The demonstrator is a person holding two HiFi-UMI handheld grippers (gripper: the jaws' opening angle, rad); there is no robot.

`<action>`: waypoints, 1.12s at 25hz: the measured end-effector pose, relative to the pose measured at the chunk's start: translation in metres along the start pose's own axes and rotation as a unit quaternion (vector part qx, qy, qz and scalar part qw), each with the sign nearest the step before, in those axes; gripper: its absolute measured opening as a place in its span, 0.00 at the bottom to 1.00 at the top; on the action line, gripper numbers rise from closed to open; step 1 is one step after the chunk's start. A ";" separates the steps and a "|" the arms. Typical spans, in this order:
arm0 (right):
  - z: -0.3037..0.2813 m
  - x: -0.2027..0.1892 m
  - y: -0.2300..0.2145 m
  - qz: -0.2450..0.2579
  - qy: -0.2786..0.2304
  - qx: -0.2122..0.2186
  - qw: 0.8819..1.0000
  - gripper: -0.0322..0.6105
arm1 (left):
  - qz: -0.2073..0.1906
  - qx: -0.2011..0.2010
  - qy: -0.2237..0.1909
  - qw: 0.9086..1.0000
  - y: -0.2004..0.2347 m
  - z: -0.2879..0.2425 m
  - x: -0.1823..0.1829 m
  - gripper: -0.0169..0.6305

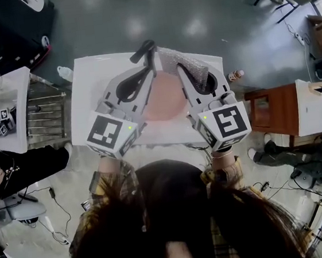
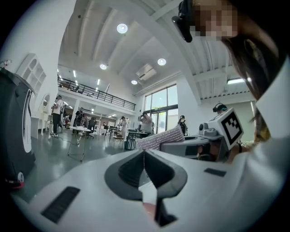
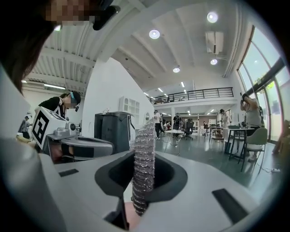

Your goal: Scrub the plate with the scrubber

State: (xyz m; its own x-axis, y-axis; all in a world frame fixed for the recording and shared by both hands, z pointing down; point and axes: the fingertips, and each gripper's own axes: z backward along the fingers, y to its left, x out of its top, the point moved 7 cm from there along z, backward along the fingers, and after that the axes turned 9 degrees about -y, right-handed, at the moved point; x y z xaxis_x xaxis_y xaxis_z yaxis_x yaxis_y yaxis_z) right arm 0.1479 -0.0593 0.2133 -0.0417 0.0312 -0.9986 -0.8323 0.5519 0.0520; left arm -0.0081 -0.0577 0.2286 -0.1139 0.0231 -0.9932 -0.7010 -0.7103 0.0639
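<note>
The pink plate (image 1: 164, 99) lies on the white desk (image 1: 95, 86), straight in front of the person and partly covered from above by the two tools held over it. The scrubber (image 3: 144, 163), a silvery wad of metal mesh, is off the plate. The right claw (image 3: 145, 156) pinches it, and the mesh stands up past the claw's tips. The left claw (image 2: 144, 152) is pressed together at its tips and grips no object; a sliver of white and a bit of pink show through the slit behind them. Both tools point away from the person, roughly level and side by side, with their tips angled towards each other above the far part of the plate. Each has its marker cube (image 1: 112, 134) at the end nearest the person. A wooden cabinet (image 1: 274, 109) stands to the right of the desk and a second white desk (image 1: 8, 108) to the left. The grey floor (image 1: 194, 17) runs off into a bright hall, where other people stand among distant tables.
</note>
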 end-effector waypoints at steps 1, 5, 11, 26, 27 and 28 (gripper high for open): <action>-0.001 0.002 0.001 0.001 -0.002 0.003 1.000 0.18 | 0.002 0.001 0.000 1.000 0.000 0.000 0.001 0.05; -0.003 0.005 0.001 0.005 -0.003 0.007 1.000 0.18 | 0.018 0.004 0.004 1.000 0.001 -0.001 0.006 0.05; -0.007 0.002 0.000 0.008 0.008 0.012 1.000 0.18 | 0.009 -0.007 0.007 1.000 0.009 -0.003 0.003 0.05; -0.013 -0.006 0.001 -0.009 0.014 0.013 1.000 0.18 | 0.014 -0.008 0.010 1.000 0.014 -0.008 0.007 0.05; -0.013 -0.007 0.002 -0.009 0.014 0.014 1.000 0.18 | 0.016 -0.007 0.010 1.000 0.013 -0.008 0.007 0.05; -0.013 -0.007 0.002 -0.011 0.014 0.015 1.000 0.18 | 0.017 -0.007 0.010 1.000 0.013 -0.009 0.007 0.05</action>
State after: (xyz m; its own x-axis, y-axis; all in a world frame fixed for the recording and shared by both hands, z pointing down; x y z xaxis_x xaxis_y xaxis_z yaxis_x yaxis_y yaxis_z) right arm 0.1395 -0.0695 0.2204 -0.0391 -0.0041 -0.9992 -0.8164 0.5767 0.0296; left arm -0.0118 -0.0728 0.2216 -0.1226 -0.0150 -0.9923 -0.6871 -0.7202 0.0958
